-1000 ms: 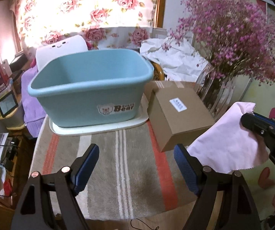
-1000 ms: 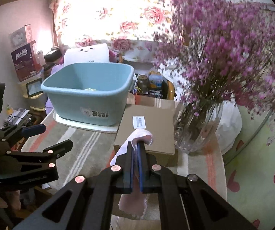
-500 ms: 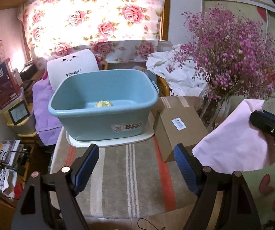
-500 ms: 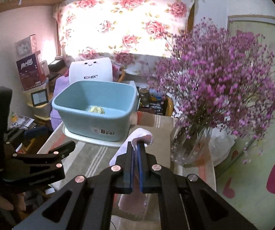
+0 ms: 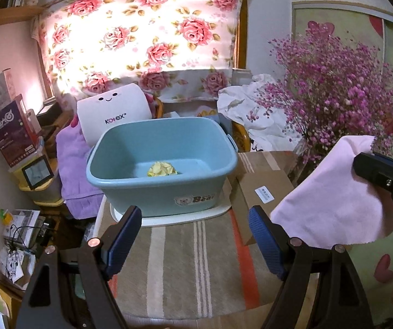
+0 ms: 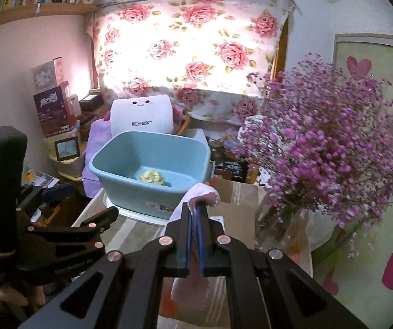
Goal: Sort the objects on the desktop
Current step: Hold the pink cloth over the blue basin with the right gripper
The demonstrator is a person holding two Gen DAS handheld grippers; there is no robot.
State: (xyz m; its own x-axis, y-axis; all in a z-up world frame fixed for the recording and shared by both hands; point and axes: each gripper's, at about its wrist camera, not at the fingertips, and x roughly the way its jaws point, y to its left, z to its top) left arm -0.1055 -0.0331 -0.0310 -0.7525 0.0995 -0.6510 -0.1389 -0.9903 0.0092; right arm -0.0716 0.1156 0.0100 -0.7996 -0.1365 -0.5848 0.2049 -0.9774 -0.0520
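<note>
Pink cloth (image 5: 330, 200): we see a thin, pale pink square of soft fabric, hanging in the air above the right edge of the counter (image 5: 180, 271), in front of the cardboard box.
Cloth edges: in the left wrist view it spreads wide and flat, with a finely zigzag lower hem.
Right gripper (image 6: 195, 211): our jaws are pressed together on the cloth's upper corner; a small fold pokes out past the tips and the rest hangs below.
Left gripper (image 5: 195, 235): our jaws stand well apart with nothing between them, hanging over the striped cover at the counter's near edge.
Blue tub (image 5: 163, 164): it sits on a white tray at the far left part of the counter, with a bear sticker on its front wall.
Yellow crumpled item (image 5: 162, 168): it lies on the tub's floor, near the middle.
Cardboard box (image 5: 262, 183): closed, with a white label, just beside the tub on its right.
Flowers (image 6: 325, 148): purple sprays in a glass vase at the counter's far right corner.
Left wrist view only: the cloth's full spread and the right gripper's black tip from the side.
Right wrist view only: the clamped fold up close, a bookshelf high on the wall, and the left gripper with a hand (image 6: 2, 298) under it.
</note>
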